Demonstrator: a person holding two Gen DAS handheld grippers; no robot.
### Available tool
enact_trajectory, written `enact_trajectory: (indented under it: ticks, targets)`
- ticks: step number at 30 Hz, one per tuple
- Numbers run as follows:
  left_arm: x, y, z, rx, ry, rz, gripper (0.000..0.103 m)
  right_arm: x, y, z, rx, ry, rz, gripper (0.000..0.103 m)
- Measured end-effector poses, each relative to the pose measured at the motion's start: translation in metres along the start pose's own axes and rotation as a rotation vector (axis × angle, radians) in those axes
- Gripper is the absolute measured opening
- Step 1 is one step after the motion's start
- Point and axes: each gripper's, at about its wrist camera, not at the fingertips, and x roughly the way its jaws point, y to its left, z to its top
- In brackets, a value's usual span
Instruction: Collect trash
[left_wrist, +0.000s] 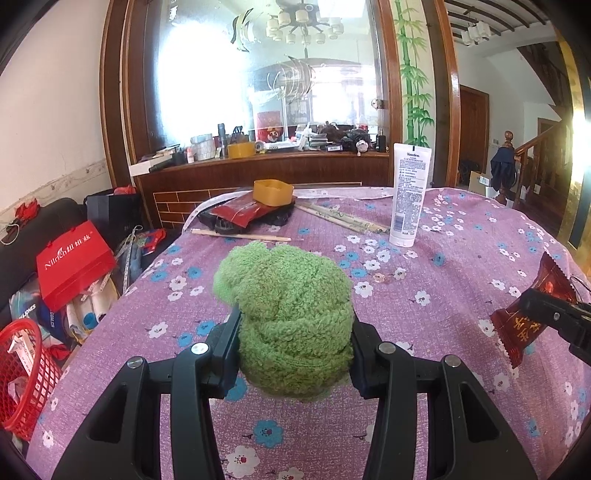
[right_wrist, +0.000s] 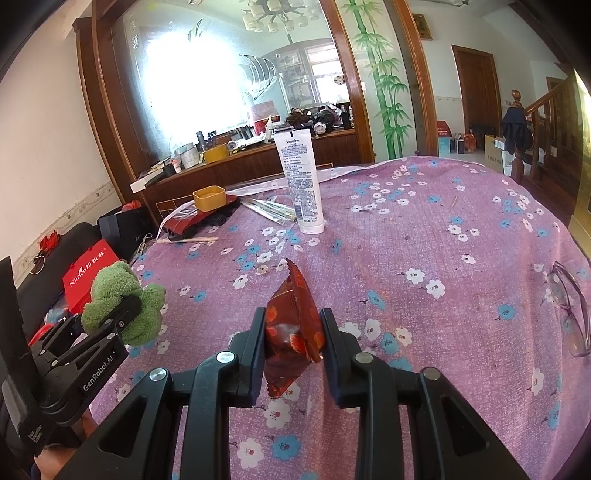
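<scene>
Clamped in the left tool (left_wrist: 293, 332) was a green fuzzy cloth (left_wrist: 284, 310); the right tool (right_wrist: 293, 341) pinched a red snack wrapper (right_wrist: 291, 328), long axis pointing away. Both hung above the surface (right_wrist: 443, 258) (2 loads). A red basket (left_wrist: 22, 373) sat lower left, nearer the left tool.

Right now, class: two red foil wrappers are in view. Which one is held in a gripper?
The dark red snack wrapper, clamped in the right gripper above the cloth. The other red wrapper lies flat under the yellow tub.
</scene>
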Motion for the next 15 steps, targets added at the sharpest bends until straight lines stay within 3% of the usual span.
enact_trajectory:
  ticks: [5, 15]
  targets:
    - [-0.008, 0.000, 0.002, -0.009, 0.004, -0.003, 0.046, -0.001, 0.001, 0.001, -0.004, -0.018, -0.005, 0.030]
    - [-0.066, 0.028, -0.015, 0.005, -0.012, 0.021, 0.046, -0.029, 0.026, -0.011, 0.028, -0.009, 0.104, 0.030]
